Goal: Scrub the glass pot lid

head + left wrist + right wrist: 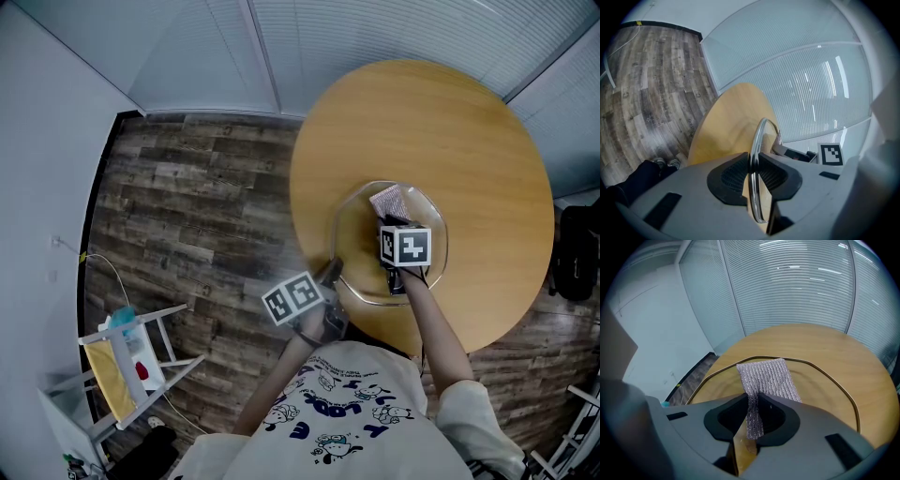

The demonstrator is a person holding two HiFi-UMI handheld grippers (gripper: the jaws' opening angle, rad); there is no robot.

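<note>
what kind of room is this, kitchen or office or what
Probably an office or meeting room, not a kitchen: walls covered by horizontal blinds, a round wooden table and a wood-plank floor, with no sink or stove in view.

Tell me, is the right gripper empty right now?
No, the right gripper is shut on a silvery mesh cloth that drapes onto the glass lid.
</note>
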